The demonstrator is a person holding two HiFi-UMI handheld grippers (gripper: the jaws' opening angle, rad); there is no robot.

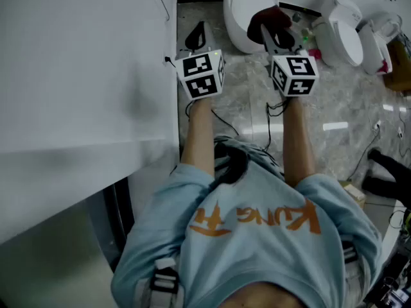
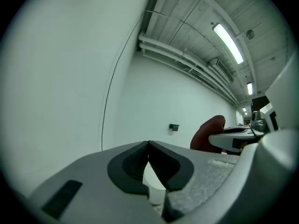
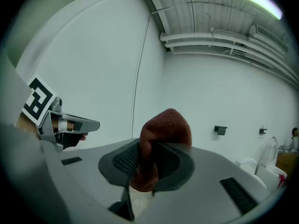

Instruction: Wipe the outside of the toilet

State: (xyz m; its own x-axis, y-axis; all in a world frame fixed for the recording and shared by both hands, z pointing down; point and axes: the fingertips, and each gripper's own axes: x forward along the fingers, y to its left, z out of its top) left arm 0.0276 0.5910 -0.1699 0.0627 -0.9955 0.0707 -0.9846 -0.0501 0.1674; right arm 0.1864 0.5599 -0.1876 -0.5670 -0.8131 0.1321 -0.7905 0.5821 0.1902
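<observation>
Toilet (image 1: 236, 19) just beyond right gripper (image 3: 145, 160) clamping cloth (image 3: 164, 125).

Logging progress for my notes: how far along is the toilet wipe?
Done: the cloth is picked up, clamped in the right gripper. In hand: it hangs near the toilet, no contact visible. The left gripper is shut, empty. Left: seemingly the whole wipe.

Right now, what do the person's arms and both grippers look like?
The left gripper and right gripper each have a grey body, black ribbed pads on the jaws and a white cube with black square markers. Thin black cables trail from both. The person wears a light blue short-sleeved T-shirt with orange lettering.
</observation>
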